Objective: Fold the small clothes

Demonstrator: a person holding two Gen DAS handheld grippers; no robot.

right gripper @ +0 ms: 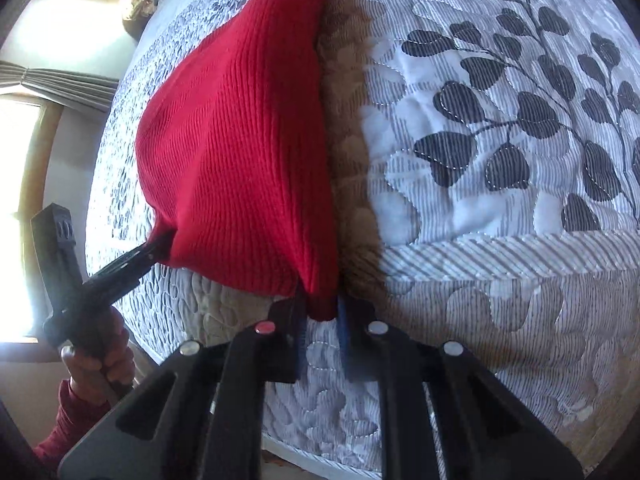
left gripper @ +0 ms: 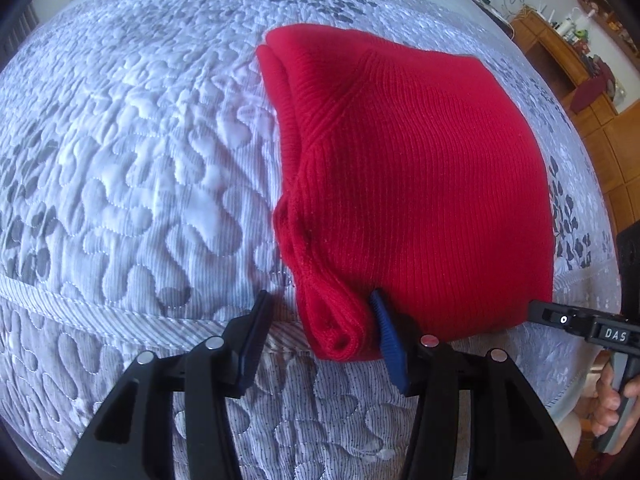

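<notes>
Two near corners held: right gripper (right gripper: 322, 320) pinches soft, light red knit garment (right gripper: 240, 140); left gripper (left gripper: 316, 328) half-open around the thick folded corner, grip unclear.

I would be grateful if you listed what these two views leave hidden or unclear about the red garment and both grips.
- Left wrist view: whether the left gripper presses the rolled corner of the red knit garment; the fold covers one pad's tip.
- Same view: the right gripper's fingertips, hidden behind the hem.
- Right wrist view: the garment's far end, cut off by the top edge.
- Both views: what kind of garment it is; it lies folded on the quilt.
</notes>
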